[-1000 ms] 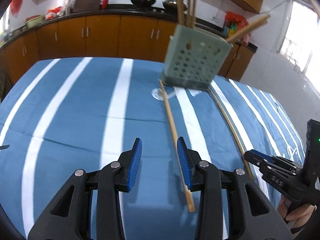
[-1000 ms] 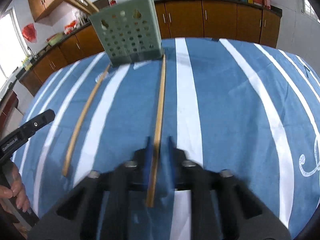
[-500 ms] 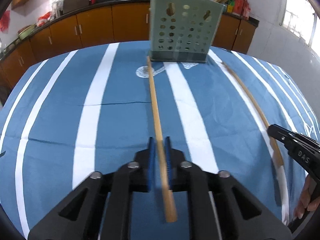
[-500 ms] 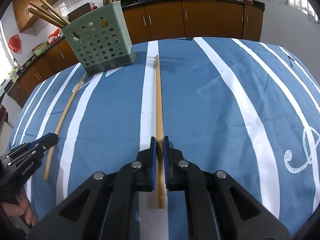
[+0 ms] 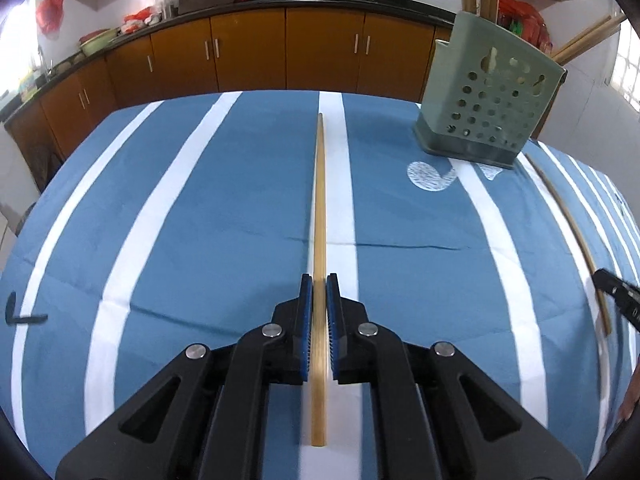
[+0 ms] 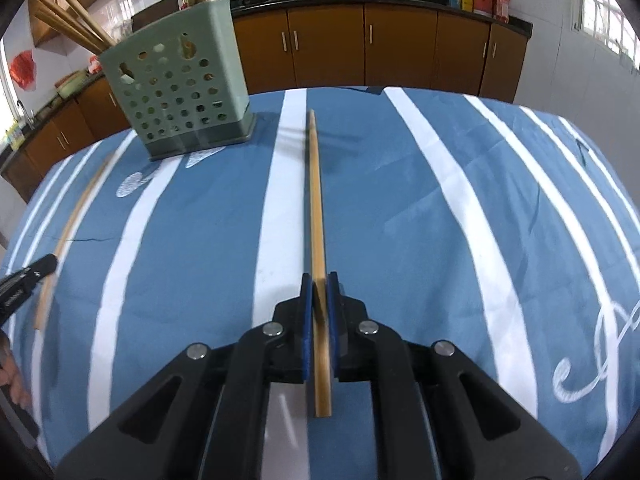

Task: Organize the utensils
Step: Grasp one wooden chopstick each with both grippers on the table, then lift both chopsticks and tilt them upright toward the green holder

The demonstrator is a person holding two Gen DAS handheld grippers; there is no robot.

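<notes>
My left gripper (image 5: pixel 319 280) is shut on a long wooden chopstick (image 5: pixel 319 208) that points straight ahead over the blue striped tablecloth. My right gripper (image 6: pixel 319 280) is shut on a second wooden chopstick (image 6: pixel 315 200), also pointing ahead. That second chopstick shows in the left wrist view (image 5: pixel 568 224) at the right, and the first shows in the right wrist view (image 6: pixel 72 224) at the left. The green perforated utensil holder (image 5: pixel 490 96) stands at the far right in the left wrist view and far left in the right wrist view (image 6: pixel 176 84), with several chopsticks inside.
The table (image 5: pixel 180 208) carries a blue cloth with white stripes. Wooden kitchen cabinets (image 5: pixel 288 52) and a counter with pans run behind it. The other gripper's tip shows at each view's side edge (image 5: pixel 618 300) (image 6: pixel 24 280).
The left gripper has closed on its chopstick and swung it left, away from the holder. The right gripper keeps its chopstick and has swung it to the right of the holder.
</notes>
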